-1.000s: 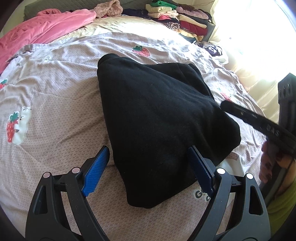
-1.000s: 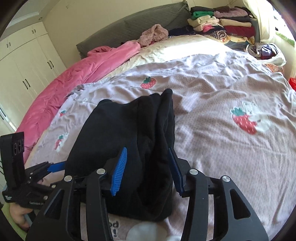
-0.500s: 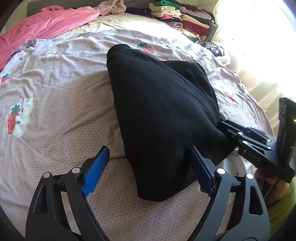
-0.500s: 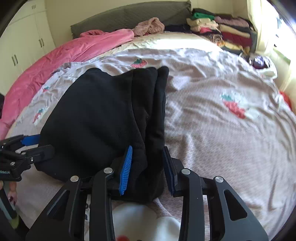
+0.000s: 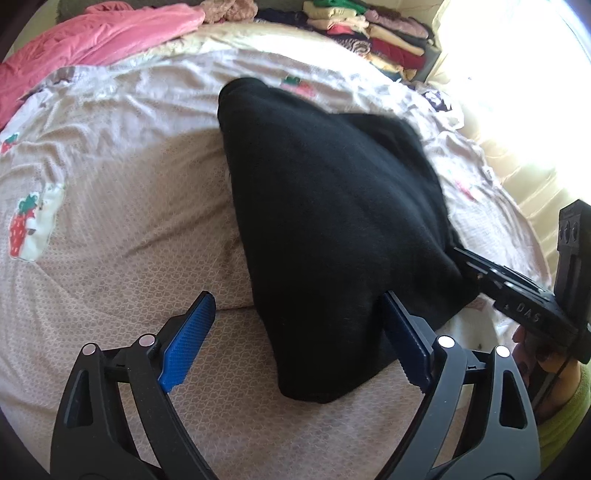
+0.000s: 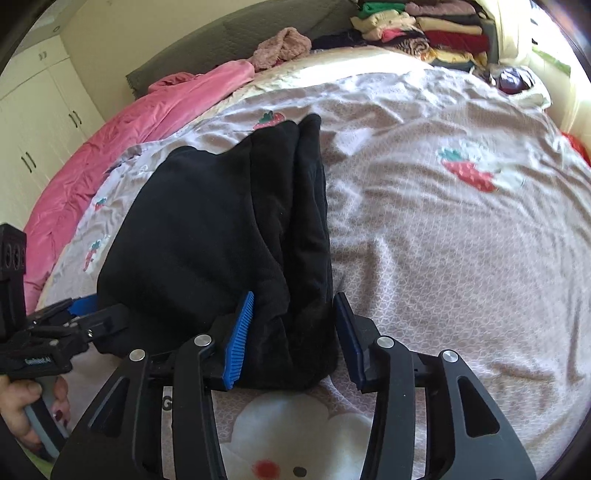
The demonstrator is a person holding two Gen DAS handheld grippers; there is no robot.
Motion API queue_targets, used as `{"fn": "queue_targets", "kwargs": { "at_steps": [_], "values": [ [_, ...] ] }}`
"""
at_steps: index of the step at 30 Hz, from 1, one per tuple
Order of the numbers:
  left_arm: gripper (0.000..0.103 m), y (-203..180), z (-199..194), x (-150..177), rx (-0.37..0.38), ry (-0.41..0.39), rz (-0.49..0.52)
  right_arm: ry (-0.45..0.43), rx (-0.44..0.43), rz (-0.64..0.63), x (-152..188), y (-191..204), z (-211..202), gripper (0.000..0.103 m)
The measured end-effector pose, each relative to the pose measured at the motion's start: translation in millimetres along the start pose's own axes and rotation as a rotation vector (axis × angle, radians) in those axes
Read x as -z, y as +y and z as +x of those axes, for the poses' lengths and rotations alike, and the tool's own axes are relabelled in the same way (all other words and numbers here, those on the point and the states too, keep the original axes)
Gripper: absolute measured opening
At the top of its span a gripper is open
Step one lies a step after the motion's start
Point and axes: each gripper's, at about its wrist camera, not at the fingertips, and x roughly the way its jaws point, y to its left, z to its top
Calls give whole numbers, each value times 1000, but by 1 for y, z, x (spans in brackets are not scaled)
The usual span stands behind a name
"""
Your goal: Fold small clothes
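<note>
A black garment (image 5: 325,206) lies folded into a thick block on the strawberry-print bedspread (image 5: 122,229). My left gripper (image 5: 297,295) straddles its near corner. Its jaws are opening; the right pad (image 5: 406,343) rests beside the cloth and the left pad stands clear over the sheet. My right gripper (image 6: 294,295) straddles the stacked fold edges of the same garment (image 6: 207,229) at its near right corner. Its jaws are opening too, with the cloth between them but not pinched. Each view shows the other gripper at the garment's edge: the right gripper (image 5: 517,291), the left gripper (image 6: 96,314).
A pink duvet (image 6: 147,122) is heaped along the far left of the bed. Stacks of folded clothes (image 6: 424,26) stand at the headboard corner. White wardrobe doors (image 6: 37,122) are at the left. A hand (image 6: 22,410) holds the left gripper's handle.
My right gripper sank to the bed, squeezed the garment's folded edge, then spread its jaws again. The left gripper's jaws widened a little. The garment settled flatter.
</note>
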Motion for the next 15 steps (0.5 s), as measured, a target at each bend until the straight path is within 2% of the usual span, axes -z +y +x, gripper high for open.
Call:
{"fn": "queue_targets", "kwargs": {
  "at_steps": [3,10,15],
  "values": [
    [85,11,7,2,39,13,-58,6,-14,22,-1,-2,2,45],
    [85,5,-6,3,27,-16,-40,-21,-10,-10,0,8,-13,46],
    [85,2,-18,1,19,-42,-31,-45,4,-31,2,12,-27,51]
  ]
}}
